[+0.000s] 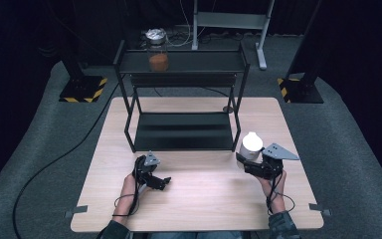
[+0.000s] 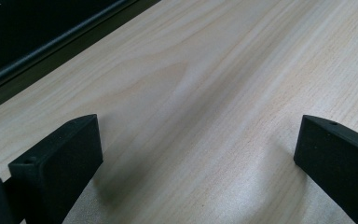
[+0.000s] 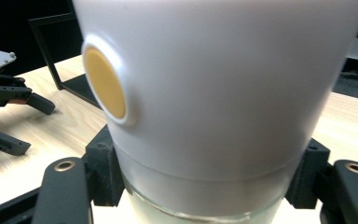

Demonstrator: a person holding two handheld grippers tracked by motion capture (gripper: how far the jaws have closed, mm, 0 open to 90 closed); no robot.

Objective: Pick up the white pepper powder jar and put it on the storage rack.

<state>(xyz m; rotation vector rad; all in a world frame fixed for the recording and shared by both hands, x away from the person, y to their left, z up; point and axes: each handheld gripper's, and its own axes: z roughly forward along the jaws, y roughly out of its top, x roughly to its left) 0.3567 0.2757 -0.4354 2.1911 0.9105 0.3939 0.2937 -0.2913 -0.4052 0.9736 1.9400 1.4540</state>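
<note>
The white jar is in the right middle of the high view, upright, its long axis vertical, just beside the right front leg of the black rack. The right gripper has it: in the right gripper view the jaws press on both sides of the jar near its lower, clear part, so this tool is closed around it. A round yellow spot is on the jar's white upper part. I cannot tell if the jar's bottom touches the table or is lifted a little.

From the jar, the rack lies to the upper left of the frame; its low shelf is close, its top shelf is higher and further back. I judge that the coming move depends on this: the jar must go left and up while it stays vertical.

The left gripper is in the lower left centre, near the table, jaws wide apart and holding nothing; it is well apart from the jar.

On the top shelf stands a glass jar with orange content. Around the table there is grey floor with dark curtains behind.
</note>
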